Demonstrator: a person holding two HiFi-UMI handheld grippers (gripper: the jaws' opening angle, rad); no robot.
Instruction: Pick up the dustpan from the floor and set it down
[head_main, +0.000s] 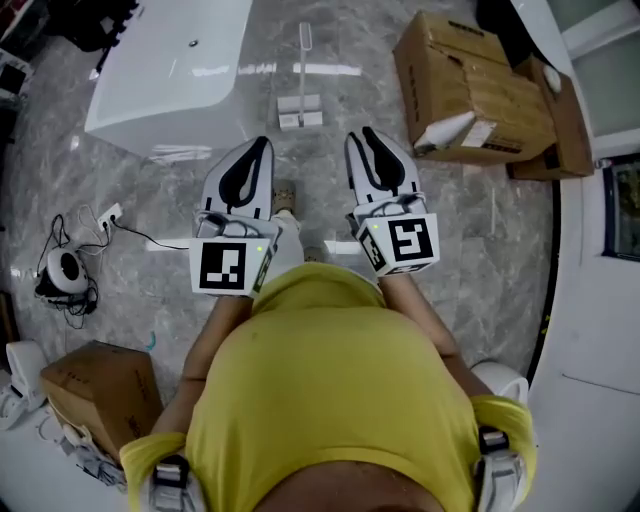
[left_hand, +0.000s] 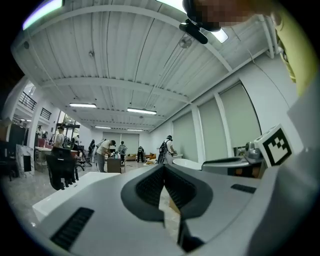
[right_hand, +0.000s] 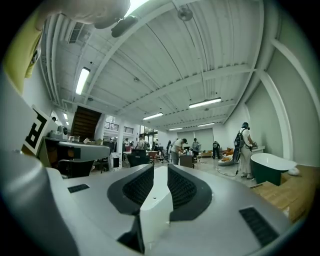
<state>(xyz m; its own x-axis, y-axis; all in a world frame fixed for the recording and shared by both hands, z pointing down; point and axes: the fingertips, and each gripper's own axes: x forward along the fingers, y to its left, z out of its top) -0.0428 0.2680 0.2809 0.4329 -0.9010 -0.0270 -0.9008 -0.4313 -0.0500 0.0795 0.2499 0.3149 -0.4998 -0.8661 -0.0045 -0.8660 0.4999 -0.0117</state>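
A white dustpan (head_main: 300, 108) with a thin upright handle (head_main: 305, 45) stands on the grey marble floor, a little ahead of both grippers and between them. My left gripper (head_main: 256, 145) is held level in front of me, its jaws meeting at the tips with nothing in them; the left gripper view (left_hand: 163, 170) shows the same. My right gripper (head_main: 365, 138) is also level, beside the left one, its jaws a narrow gap apart (right_hand: 160, 167). It holds nothing. Neither gripper view shows the dustpan.
A white bathtub (head_main: 170, 70) lies at the far left. Stacked cardboard boxes (head_main: 470, 90) sit at the far right, a smaller box (head_main: 100, 390) near my left side. Cables and a white device (head_main: 65, 270) lie at left. Several people work far off (left_hand: 105, 152).
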